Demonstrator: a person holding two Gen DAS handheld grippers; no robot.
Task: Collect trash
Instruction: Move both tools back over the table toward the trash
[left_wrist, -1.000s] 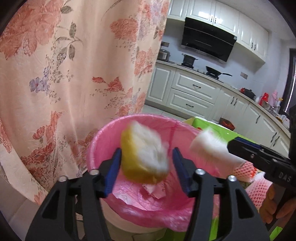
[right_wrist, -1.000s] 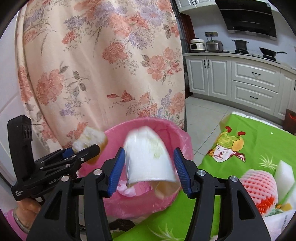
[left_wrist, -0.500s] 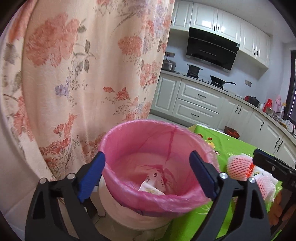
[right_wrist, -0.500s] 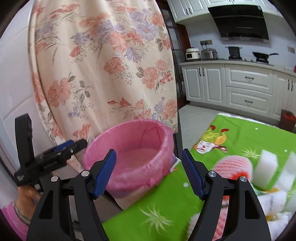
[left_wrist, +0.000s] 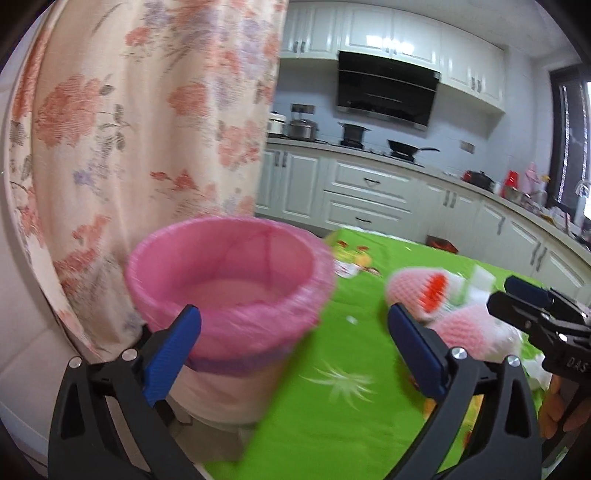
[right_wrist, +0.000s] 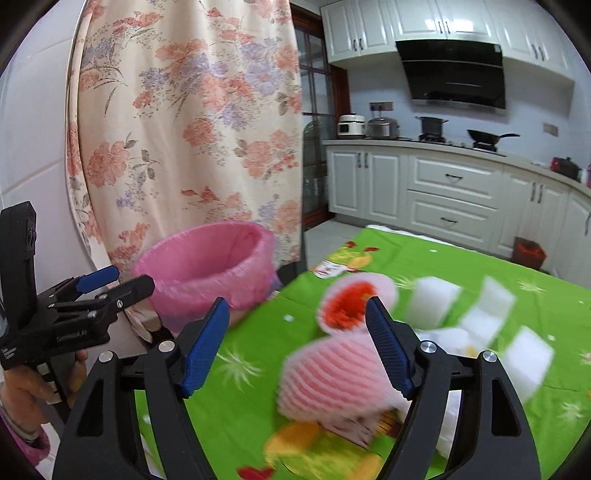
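The left gripper (left_wrist: 293, 341) has its jaws spread wide, having just been opening, and nothing sits between them. Its left finger (left_wrist: 173, 350) is in front of the near wall of the bin (left_wrist: 229, 291), which is lined with a pink bag and stands just off the corner of the table (left_wrist: 332, 406) with its green cloth. Beyond the right finger lie two pink foam fruit nets (left_wrist: 421, 291), blurred, one with its orange mouth facing the camera.

The right gripper (right_wrist: 297, 345) also has its jaws apart and has just been opening; they clamp nothing. A pink foam net (right_wrist: 332, 384) lies on the cloth between and below the fingers, closer to the right finger (right_wrist: 388, 350), though whether it touches it is unclear from the blur. A second net (right_wrist: 351, 302) lies just beyond the tips. White foam pieces (right_wrist: 432, 302) are scattered to the right of the fingers. The bin stands to the left beyond the left finger, near a flowered curtain (right_wrist: 192, 122)
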